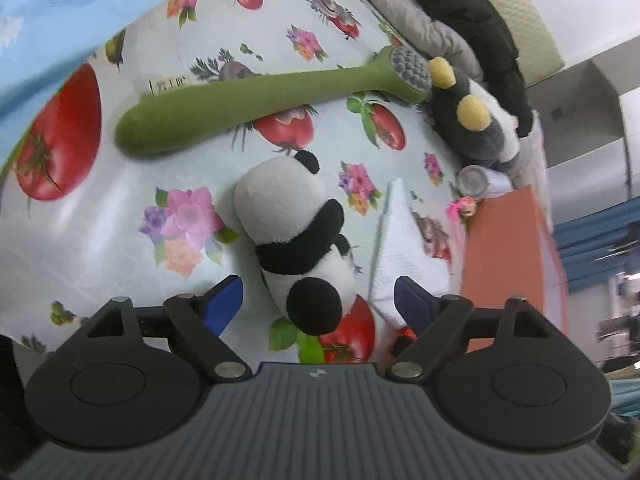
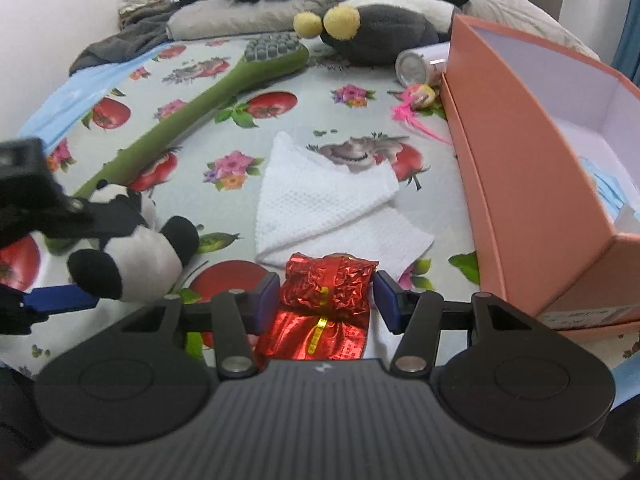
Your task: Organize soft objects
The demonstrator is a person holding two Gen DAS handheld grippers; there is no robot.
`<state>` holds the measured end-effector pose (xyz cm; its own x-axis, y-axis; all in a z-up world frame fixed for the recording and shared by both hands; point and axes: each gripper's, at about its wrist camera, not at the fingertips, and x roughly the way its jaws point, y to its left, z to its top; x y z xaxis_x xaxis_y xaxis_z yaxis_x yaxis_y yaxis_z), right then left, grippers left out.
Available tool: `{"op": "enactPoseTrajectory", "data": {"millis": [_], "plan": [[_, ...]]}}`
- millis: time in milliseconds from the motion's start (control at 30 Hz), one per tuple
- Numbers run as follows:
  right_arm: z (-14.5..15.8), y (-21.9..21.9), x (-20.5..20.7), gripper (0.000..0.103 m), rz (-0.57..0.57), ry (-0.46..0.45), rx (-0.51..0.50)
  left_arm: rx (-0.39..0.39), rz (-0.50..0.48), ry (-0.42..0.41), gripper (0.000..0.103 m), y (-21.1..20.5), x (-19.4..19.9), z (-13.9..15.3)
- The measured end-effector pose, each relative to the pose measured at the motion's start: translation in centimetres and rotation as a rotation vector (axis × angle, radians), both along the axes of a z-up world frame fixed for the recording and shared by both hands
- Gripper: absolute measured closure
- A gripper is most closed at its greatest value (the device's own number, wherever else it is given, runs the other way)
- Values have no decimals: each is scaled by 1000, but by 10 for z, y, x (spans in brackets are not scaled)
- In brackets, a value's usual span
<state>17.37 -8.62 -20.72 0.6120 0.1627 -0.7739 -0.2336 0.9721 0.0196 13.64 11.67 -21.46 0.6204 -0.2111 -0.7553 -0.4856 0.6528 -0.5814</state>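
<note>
Crinkled red foil pouch (image 2: pixel 326 300) sits between my right gripper (image 2: pixel 327 298) fingers, which stand wide and not yet clamped. Risk: foil slips or tears on closing. My left gripper (image 1: pixel 318 300), also wide, straddles the panda toy (image 1: pixel 298 236); a grip on its rounded foot may roll off. Ahead-right waits the orange box (image 2: pixel 532 184).

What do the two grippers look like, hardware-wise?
Identical: the left gripper and the right gripper each have blue finger pads on black linkage arms with silver pivot pins, two round black housings, and a grey ribbed body with a small logo. No cables or sleeves visible.
</note>
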Motion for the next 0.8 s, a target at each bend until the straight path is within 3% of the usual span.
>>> {"op": "enactPoseTrajectory", "data": {"millis": [233, 633, 800], "plan": [[11, -9, -7, 48, 29, -26, 11, 74, -32, -4, 15, -8, 6, 5], [16, -16, -18, 48, 76, -67, 3, 99, -5, 45, 16, -14, 19, -9], [14, -17, -18, 48, 93, -62, 11, 101, -31, 46, 31, -20, 23, -9]]}}
